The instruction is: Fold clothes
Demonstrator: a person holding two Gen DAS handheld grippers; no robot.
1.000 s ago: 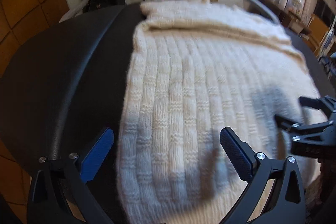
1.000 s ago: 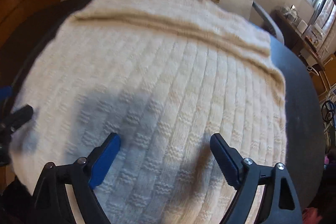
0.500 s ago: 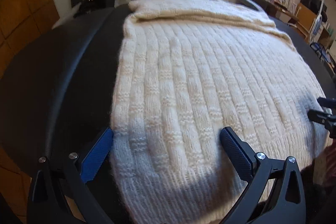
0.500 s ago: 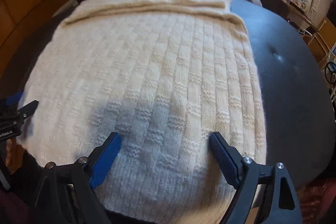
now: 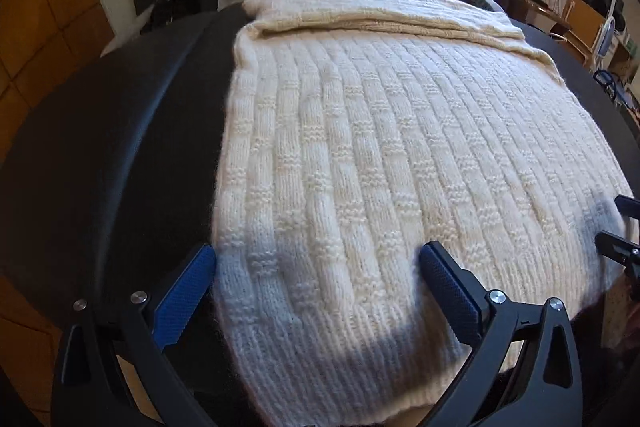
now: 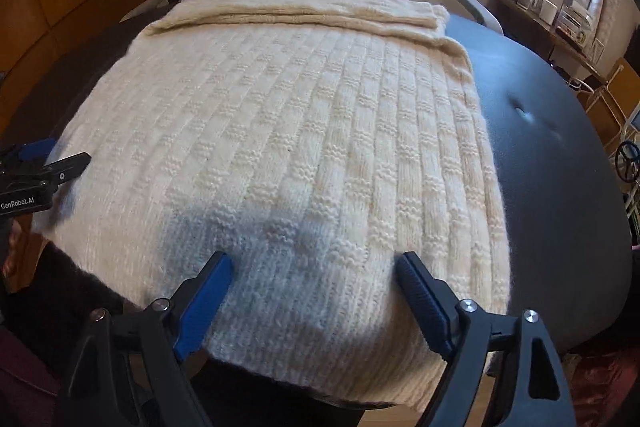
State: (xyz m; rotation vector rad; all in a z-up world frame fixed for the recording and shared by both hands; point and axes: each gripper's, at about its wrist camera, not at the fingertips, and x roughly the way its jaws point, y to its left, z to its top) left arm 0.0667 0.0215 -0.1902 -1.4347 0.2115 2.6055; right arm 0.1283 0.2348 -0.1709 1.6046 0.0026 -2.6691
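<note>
Both tongs (image 5: 316, 279) (image 6: 314, 281) withdrawn; sweater (image 5: 400, 155) hem cut off.

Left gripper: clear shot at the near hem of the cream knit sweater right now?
Probably yes. The left gripper has its jaws open over the near left corner of the cream ribbed knit sweater, which lies flat on the dark table. Nothing lies between them, and the right gripper sits at the other corner.

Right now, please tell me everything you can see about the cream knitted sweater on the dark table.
The sweater is cream, thick, slightly fuzzy knit with lengthwise ribs crossed by short textured bars. It lies flat on the dark table, its ribbed near edge hanging over the table's front. At the far end, a part is folded across on top. Both grippers, left and right, are open at the near edge, gripping nothing.
</note>
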